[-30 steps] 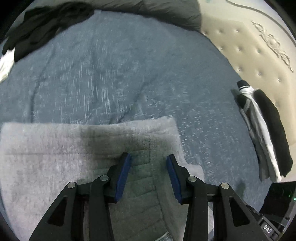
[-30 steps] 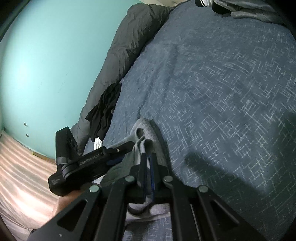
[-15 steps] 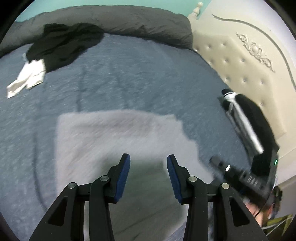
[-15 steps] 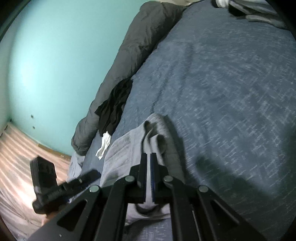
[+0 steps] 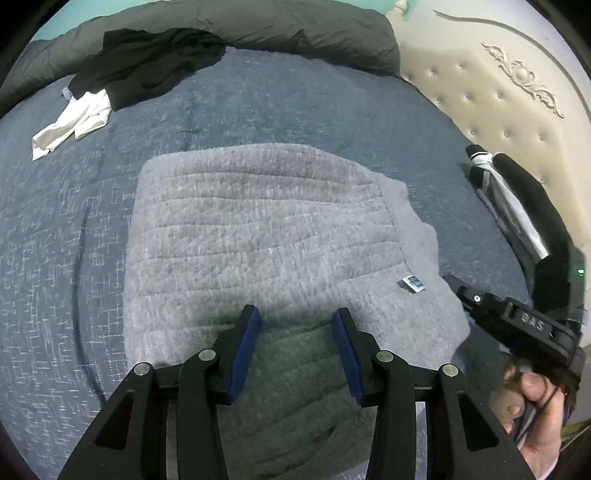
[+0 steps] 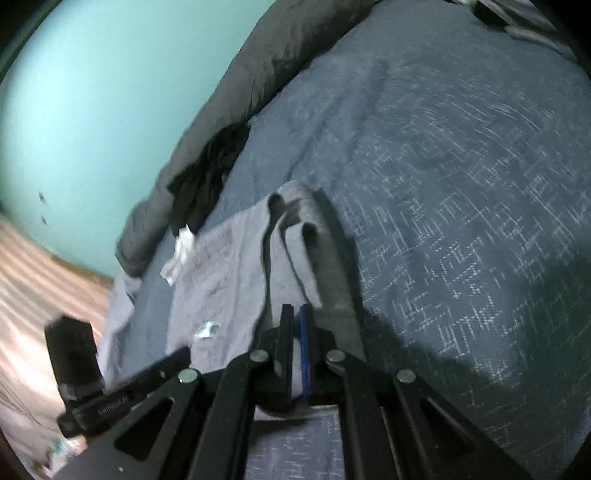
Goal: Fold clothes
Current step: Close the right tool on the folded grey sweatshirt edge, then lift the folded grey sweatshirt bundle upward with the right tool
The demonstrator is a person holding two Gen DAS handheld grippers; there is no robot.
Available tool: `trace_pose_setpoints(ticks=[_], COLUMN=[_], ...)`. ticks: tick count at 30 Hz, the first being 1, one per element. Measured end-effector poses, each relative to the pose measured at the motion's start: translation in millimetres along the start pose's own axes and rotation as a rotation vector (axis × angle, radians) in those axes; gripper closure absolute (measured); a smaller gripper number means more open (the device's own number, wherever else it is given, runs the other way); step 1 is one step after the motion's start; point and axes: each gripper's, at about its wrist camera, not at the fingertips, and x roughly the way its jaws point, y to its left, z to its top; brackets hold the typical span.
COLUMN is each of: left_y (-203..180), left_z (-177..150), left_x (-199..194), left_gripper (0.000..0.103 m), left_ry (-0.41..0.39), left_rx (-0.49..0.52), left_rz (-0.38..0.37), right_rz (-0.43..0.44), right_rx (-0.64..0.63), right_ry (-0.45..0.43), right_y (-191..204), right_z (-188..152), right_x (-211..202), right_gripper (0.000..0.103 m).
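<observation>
A grey knitted garment [image 5: 258, 229] lies spread flat on the blue bedspread [image 5: 295, 110], with a small label [image 5: 413, 284] near its right side. My left gripper [image 5: 295, 317] hovers above the garment's near edge, open, with nothing between its blue pads. My right gripper [image 6: 294, 308] is shut at the garment's [image 6: 229, 266] bunched right edge, and the cloth's folds run up into its fingertips. In the left wrist view the right gripper's body [image 5: 517, 317] sits at the garment's right corner, held by a hand [image 5: 532, 406]. The left gripper [image 6: 122, 391] shows low on the left in the right wrist view.
A black clothes pile [image 5: 147, 66] and a white cloth [image 5: 74, 122] lie at the far left of the bed. A dark grey duvet [image 5: 258, 29] lines the far edge. A folded black and white stack [image 5: 517, 206] rests by the cream headboard [image 5: 498, 85].
My left gripper has pulled back from the garment, so the whole grey piece now shows lying flat. The right gripper has stayed shut at the edge and rolled slightly.
</observation>
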Motion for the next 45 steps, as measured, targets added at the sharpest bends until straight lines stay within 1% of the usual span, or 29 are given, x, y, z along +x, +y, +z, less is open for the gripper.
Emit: trace_pose_setpoints(ticks=[4, 7, 9, 11, 14, 17, 19, 21, 22, 23, 24, 26, 29, 31, 33, 36, 39, 40, 41, 42, 44, 45], left_y=[2.4, 11.3, 15.1, 16.3, 17.5, 20.3, 22.1, 18.3, 17.4, 17.6, 19.0, 25.8, 40.9, 54.7, 69.7, 88.0, 100.5, 103.8, 107.1, 110.3, 115.3, 117.2], left_z=[-1.2, -7.0, -12.4, -19.0, -27.8, -31.4, -32.8, -33.4, -33.3, -34.3, -35.4, -39.9, -50.1, -60.5, -73.3, -92.3, -106.3, -108.5, -110.1, -111.7, -110.6, -110.2], left_x=[-27.2, -42.5, -46.3, -43.2, -37.9, -26.9, -20.7, -26.7, -31.7, -39.9, -45.9, -59.8, -80.2, -89.6, -96.3, -106.1, -114.4, -115.9, -117.2, -118.5, -122.4, -124.4], left_gripper=[0.058, 0.058, 0.058, 0.058, 0.058, 0.058, 0.058, 0.058, 0.058, 0.058, 0.058, 0.058, 0.058, 0.057, 0.057, 0.057, 0.057, 0.057, 0.057, 0.057, 0.057, 0.057], left_ry=[-0.046, -0.060, -0.057, -0.046, -0.030, -0.028, -0.029, -0.044, -0.054, -0.067, -0.074, -0.094, -0.122, -0.128, -0.128, -0.141, -0.158, -0.161, -0.164, -0.167, -0.182, -0.191], left_rx=[0.014, 0.003, -0.008, -0.008, -0.007, -0.018, -0.027, -0.019, -0.018, -0.021, -0.025, -0.038, -0.065, -0.093, -0.124, -0.160, -0.172, -0.176, -0.182, -0.188, -0.187, -0.186], left_rz=[0.002, 0.004, 0.005, 0.003, 0.000, -0.003, 0.004, 0.009, 0.005, -0.001, -0.004, 0.001, 0.016, 0.019, 0.020, 0.020, 0.020, 0.016, 0.012, 0.007, 0.004, 0.004], right_rz=[0.035, 0.068, 0.057, 0.047, 0.005, -0.033, -0.045, -0.034, -0.034, -0.036, -0.037, -0.035, -0.023, -0.018, -0.014, -0.016, -0.007, -0.002, 0.004, 0.007, 0.008, 0.013], right_rx=[-0.030, -0.059, -0.075, -0.058, -0.046, -0.050, -0.051, -0.040, -0.036, -0.034, -0.034, -0.037, -0.011, 0.018, 0.047, 0.092, 0.103, 0.104, 0.105, 0.108, 0.122, 0.135], right_ry=[-0.044, -0.011, 0.014, 0.032, 0.053, 0.060, 0.049, 0.021, 0.003, -0.013, -0.028, -0.044, -0.044, -0.040, -0.037, -0.067, -0.083, -0.078, -0.068, -0.048, -0.021, -0.007], right_y=[11.7, 23.7, 27.6, 25.1, 19.1, 13.4, 9.2, 6.6, 6.9, 7.7, 9.0, 13.3, 17.1, 20.2, 23.5, 26.4, 35.2, 38.1, 40.9, 44.5, 50.4, 51.8], right_z=[0.7, -3.8, -7.7, -9.7, -10.8, -11.2, -12.7, -12.6, -12.2, -11.9, -12.2, -13.9, -23.5, -34.2, -45.4, -59.4, -71.5, -75.9, -80.1, -86.3, -97.4, -102.4], right_x=[-14.4, -11.9, -5.0, 1.1, 7.9, 10.6, 7.1, -0.2, -4.8, -9.2, -14.0, -19.8, -27.6, -29.3, -31.0, -43.1, -51.9, -52.5, -52.0, -48.1, -37.1, -31.5], right_gripper=[0.100, 0.100, 0.100, 0.100, 0.100, 0.103, 0.103, 0.103, 0.103, 0.099, 0.098, 0.098, 0.097, 0.095, 0.090, 0.082, 0.081, 0.079, 0.075, 0.072, 0.068, 0.062])
